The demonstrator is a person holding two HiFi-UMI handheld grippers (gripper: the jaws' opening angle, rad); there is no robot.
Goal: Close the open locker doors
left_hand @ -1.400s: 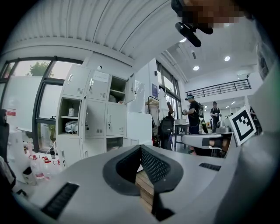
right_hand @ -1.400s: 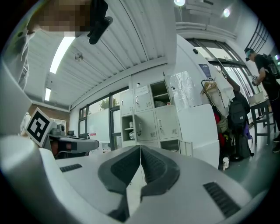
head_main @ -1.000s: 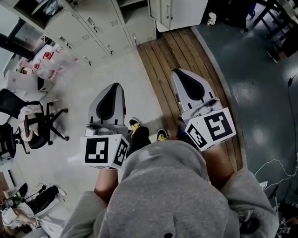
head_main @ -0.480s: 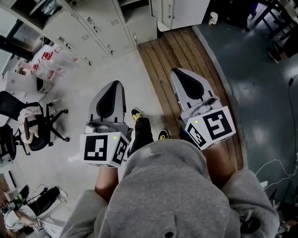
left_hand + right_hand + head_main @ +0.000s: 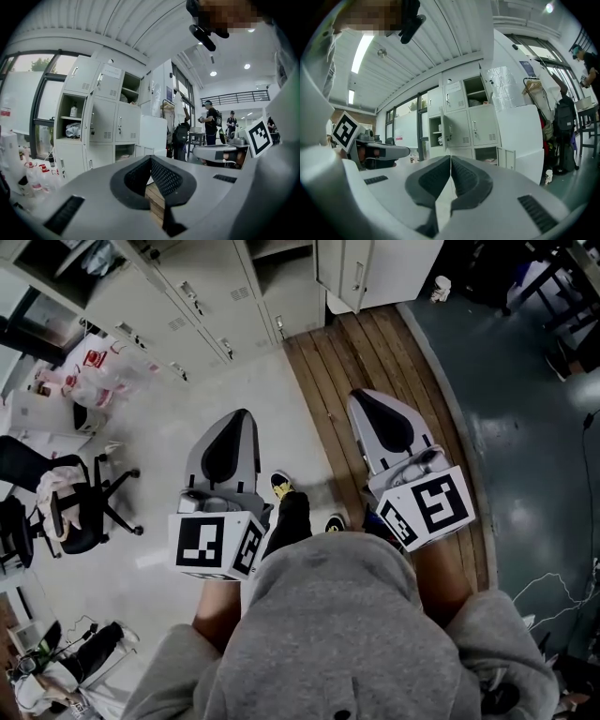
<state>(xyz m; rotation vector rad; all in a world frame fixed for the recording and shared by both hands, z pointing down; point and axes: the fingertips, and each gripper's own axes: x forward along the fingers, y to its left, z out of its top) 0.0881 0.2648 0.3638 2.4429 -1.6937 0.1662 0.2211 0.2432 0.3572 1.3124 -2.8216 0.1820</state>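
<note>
1. Head view, closest in: grey sweatshirt [image 5: 347, 634] across the bottom edge, with the left marker cube [image 5: 216, 545] and the right marker cube [image 5: 427, 510] just ahead of it.
2. Just past the cubes: left gripper [image 5: 241, 415] and right gripper [image 5: 362, 394], side by side but apart, both aimed toward the top of the frame. Lower down between them, a shoe with yellow trim [image 5: 279, 486].
3. Left gripper view: jaws pressed together at the tips, gripping nothing. Only wooden planks [image 5: 153, 201] visible through the wedge below the tips.
4. Right gripper view: same pose, jaws fully closed, tips touching, holding nothing.
5. Underfoot in the head view: pale floor [image 5: 155, 442] beneath the left gripper, the wooden planks beneath the right, dark grey floor [image 5: 525, 427] further right.
6. Off to the left: black office chair [image 5: 70, 507], and beyond it plastic bags [image 5: 94, 371] near the foot of the lockers.
7. Farthest: bank of pale lockers [image 5: 178, 296] along the top edge, well apart from both grippers. Seen from the right gripper view: upper compartment [image 5: 476, 93] standing open, bottom door [image 5: 505, 157] swung out, and a middle door [image 5: 444, 127] ajar in the column to the left. Paper cup [image 5: 439, 285] on the floor at the far right end.
</note>
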